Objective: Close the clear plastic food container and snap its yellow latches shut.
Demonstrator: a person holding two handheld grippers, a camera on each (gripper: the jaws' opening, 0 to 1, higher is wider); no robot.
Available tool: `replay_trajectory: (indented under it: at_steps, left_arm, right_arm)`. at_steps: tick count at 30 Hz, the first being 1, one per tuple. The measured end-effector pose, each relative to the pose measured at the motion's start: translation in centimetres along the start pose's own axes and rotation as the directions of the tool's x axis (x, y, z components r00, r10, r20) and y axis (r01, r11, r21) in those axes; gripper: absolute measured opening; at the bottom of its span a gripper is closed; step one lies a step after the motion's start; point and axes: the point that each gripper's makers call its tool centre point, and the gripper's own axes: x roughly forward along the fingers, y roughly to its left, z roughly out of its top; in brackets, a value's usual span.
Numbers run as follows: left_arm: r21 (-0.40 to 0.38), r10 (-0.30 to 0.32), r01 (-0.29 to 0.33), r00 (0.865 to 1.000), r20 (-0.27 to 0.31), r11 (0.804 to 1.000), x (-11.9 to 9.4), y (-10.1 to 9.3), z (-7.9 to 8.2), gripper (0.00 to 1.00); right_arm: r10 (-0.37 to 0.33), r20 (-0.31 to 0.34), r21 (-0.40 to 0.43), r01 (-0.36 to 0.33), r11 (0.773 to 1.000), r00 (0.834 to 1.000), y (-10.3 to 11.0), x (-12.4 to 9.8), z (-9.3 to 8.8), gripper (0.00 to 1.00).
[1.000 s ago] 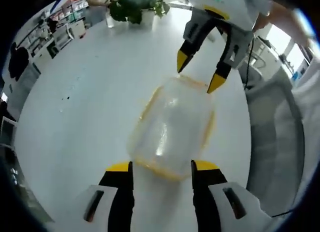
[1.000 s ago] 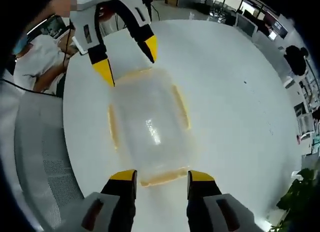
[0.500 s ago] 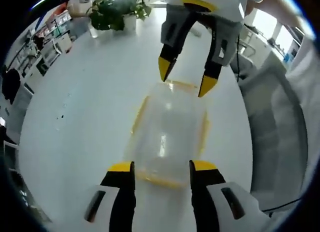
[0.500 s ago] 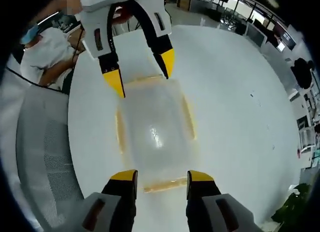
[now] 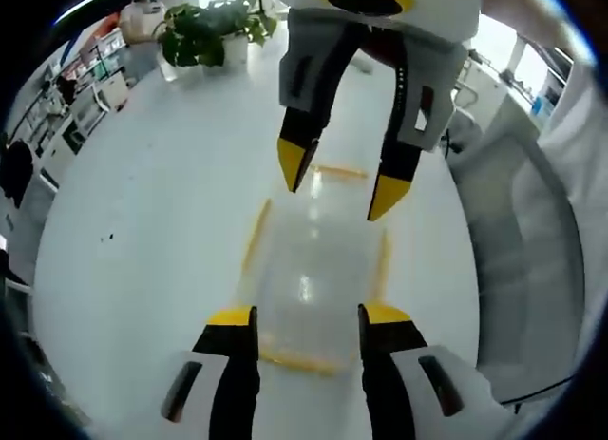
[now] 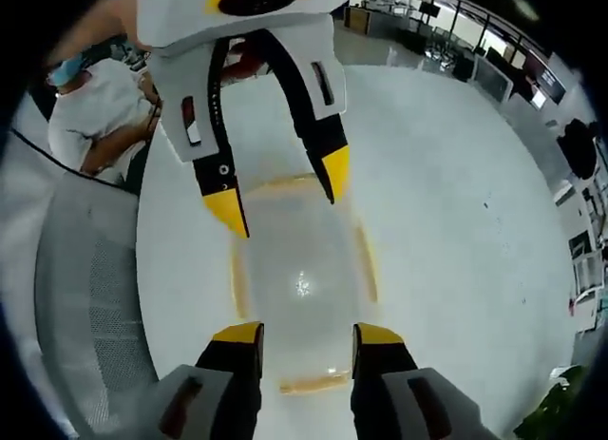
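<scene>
Both hand-held grippers have closed in over the clear food container [image 5: 318, 269] on the white tabletop [image 5: 152, 221]. Left hand-held gripper [image 5: 306, 316] and right hand-held gripper [image 6: 306, 335] hover with jaws apart, holding nothing, above opposite yellow latches [image 6: 313, 383].

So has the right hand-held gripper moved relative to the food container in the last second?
Yes. In the left gripper view, the right hand-held gripper has come in over the clear food container; its yellow fingertips now overlap the lid's far end.

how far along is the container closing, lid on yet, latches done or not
The lid looks seated on the clear container on the white table. In hand: both open grippers, the left and the right, hang at its opposite ends, gripping nothing. Left: the yellow latches; whether any is snapped can't be told.
</scene>
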Motion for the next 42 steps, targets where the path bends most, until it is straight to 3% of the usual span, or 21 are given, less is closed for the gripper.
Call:
replay_trajectory:
  at_steps: [2,19,23,42]
  left_arm:
    - [-0.001,-0.001,0.001,1.000,0.005,1.000,0.0,0.0,0.1,0.40]
    - [0.001,-0.011,0.011,1.000,0.027,1.000,0.7,-0.6,1.2,0.38]
    - [-0.001,-0.012,0.012,1.000,0.027,1.000,0.7,-0.8,1.3,0.38]
    - [-0.021,-0.003,0.004,0.999,0.034,1.000,0.5,-1.9,1.0,0.39]
  right_arm:
    - [0.011,0.027,0.021,-0.012,1.000,1.000,0.1,0.0,0.5,0.33]
    - [0.015,0.046,0.012,-0.015,1.000,0.999,0.0,0.3,1.1,0.32]
    - [0.016,0.078,0.010,-0.016,1.000,0.997,-0.1,0.4,1.8,0.31]
    - [-0.020,0.071,-0.001,0.020,1.000,0.997,-1.8,0.4,2.3,0.32]
